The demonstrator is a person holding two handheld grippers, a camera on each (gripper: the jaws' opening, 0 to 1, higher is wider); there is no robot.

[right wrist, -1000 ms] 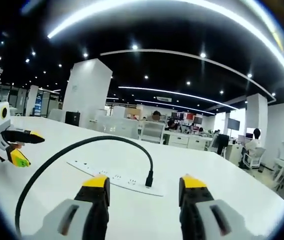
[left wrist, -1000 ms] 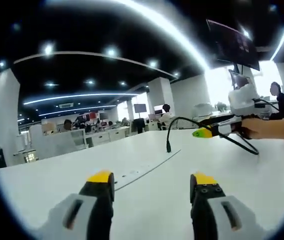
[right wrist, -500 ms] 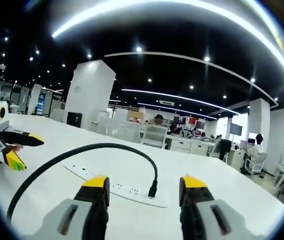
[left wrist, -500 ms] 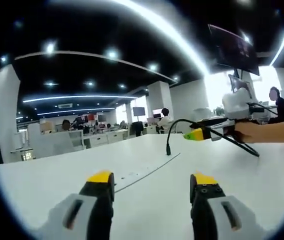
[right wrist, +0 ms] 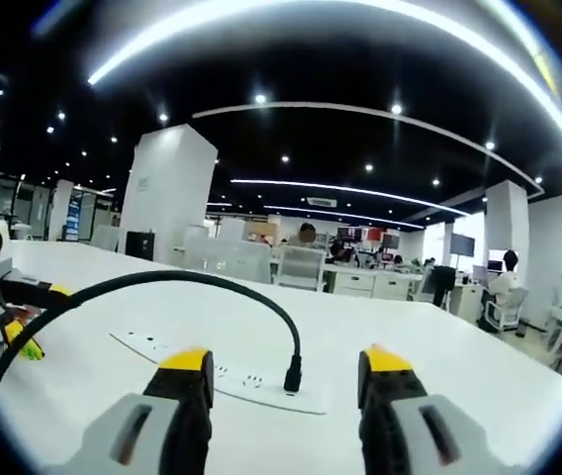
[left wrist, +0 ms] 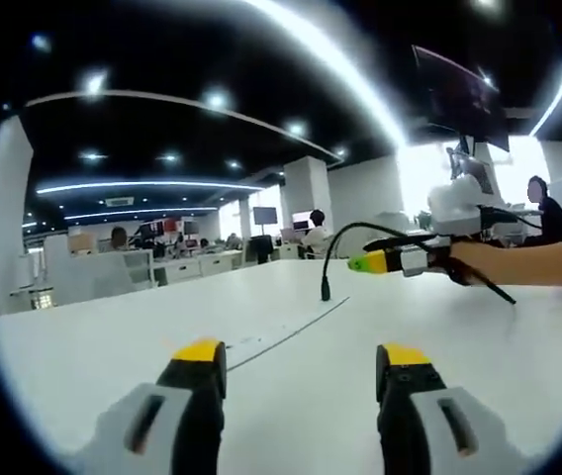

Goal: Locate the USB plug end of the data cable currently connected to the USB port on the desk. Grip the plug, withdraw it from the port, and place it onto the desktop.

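Note:
A black cable (right wrist: 152,284) arches over the white desk, and its plug (right wrist: 292,378) stands upright in a flat white socket strip (right wrist: 261,387). My right gripper (right wrist: 286,364) is open, its yellow-tipped jaws either side of the plug and just short of it. In the left gripper view the same plug (left wrist: 325,291) stands in the strip (left wrist: 291,331) farther off, with the right gripper (left wrist: 375,261) beyond it, held by a hand. My left gripper (left wrist: 301,356) is open and low over the desk, with nothing between its jaws. It appears again at the left edge of the right gripper view as the left gripper (right wrist: 24,317).
The white desk (left wrist: 518,356) stretches wide around the strip. Behind it lies an open office with desks, chairs, pillars and several seated people (left wrist: 548,208). A dark monitor (left wrist: 459,94) hangs above at the right.
The right gripper has closed in on the plug, which now sits between its jaw tips. In the left gripper view the right gripper has shifted left toward the plug. The left gripper stays put.

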